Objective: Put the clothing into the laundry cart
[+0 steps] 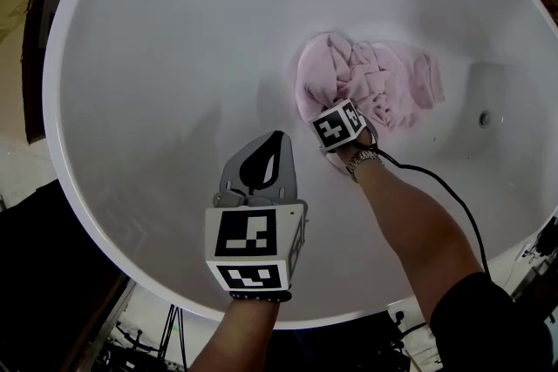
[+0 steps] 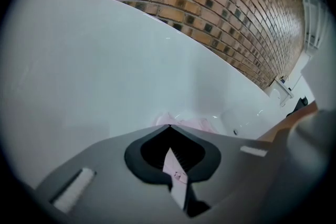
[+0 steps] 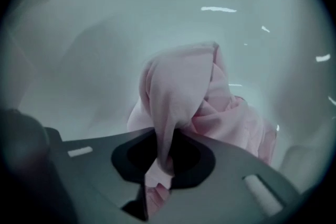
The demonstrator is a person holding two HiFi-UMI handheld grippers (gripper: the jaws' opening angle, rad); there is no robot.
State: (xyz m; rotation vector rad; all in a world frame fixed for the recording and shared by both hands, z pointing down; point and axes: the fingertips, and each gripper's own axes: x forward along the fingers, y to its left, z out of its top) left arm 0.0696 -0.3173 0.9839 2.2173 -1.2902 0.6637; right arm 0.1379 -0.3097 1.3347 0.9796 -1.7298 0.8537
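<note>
A crumpled pink garment (image 1: 375, 83) lies at the bottom of a white bathtub (image 1: 174, 57). My right gripper (image 1: 321, 107) is down in the tub at the garment's near left edge. Its jaws are shut on a fold of the pink cloth (image 3: 184, 92), which rises in a peak out of the right gripper (image 3: 164, 136). My left gripper (image 1: 277, 137) hovers over the tub's near wall, to the left of the garment, with its jaw tips meeting and nothing hanging from it. In the left gripper view the garment (image 2: 184, 122) peeks out just beyond the left gripper (image 2: 169, 126).
The tub's drain (image 1: 485, 118) sits to the right of the garment. A black cable (image 1: 436, 179) runs along the right forearm. A brick wall (image 2: 210, 2) stands behind the tub, with a metal fixture (image 2: 283, 86) at its far rim. Dark floor lies below the near rim (image 1: 52, 100).
</note>
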